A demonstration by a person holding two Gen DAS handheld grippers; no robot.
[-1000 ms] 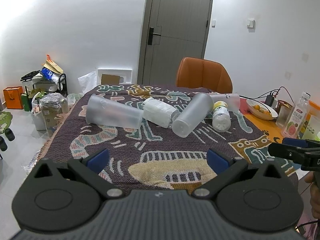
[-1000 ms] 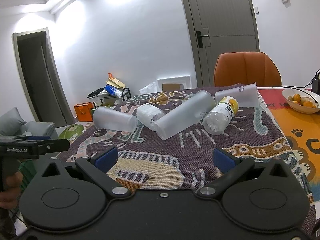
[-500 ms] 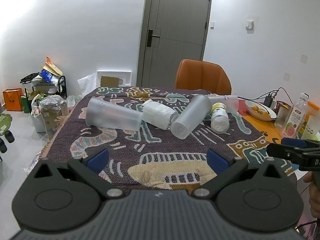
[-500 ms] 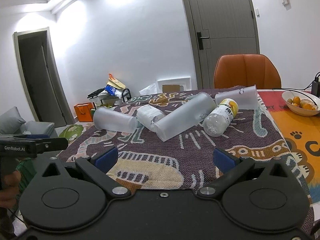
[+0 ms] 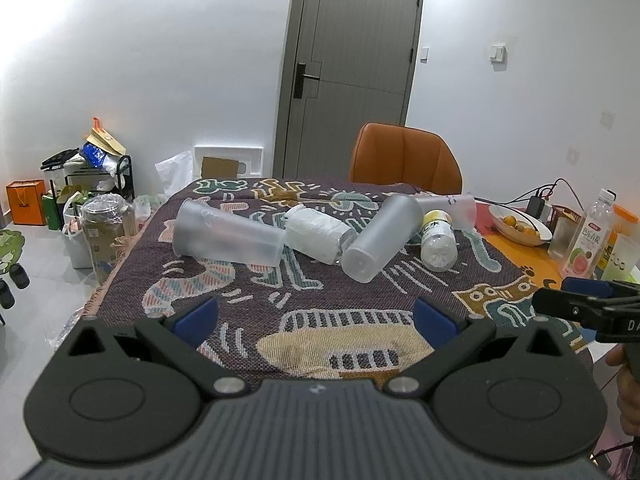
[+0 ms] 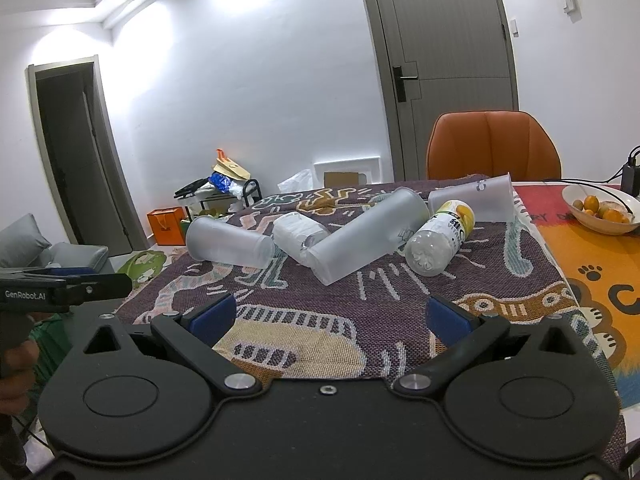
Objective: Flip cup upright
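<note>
Three frosted plastic cups lie on their sides on the patterned cloth: a left cup, a middle cup and a far right cup. A white wrapped bottle and a yellow-labelled bottle lie among them. My left gripper is open and empty, near the table's front edge. My right gripper is open and empty, also short of the cups. Each gripper shows at the edge of the other's view.
An orange chair stands behind the table. A bowl of oranges, a juice bottle and cables sit on the orange mat at the right. Bags and a rack clutter the floor at the left.
Both views have drawn back and tilted up slightly, so the cups sit a little farther off. Nothing on the table has moved. Both grippers stay open.
</note>
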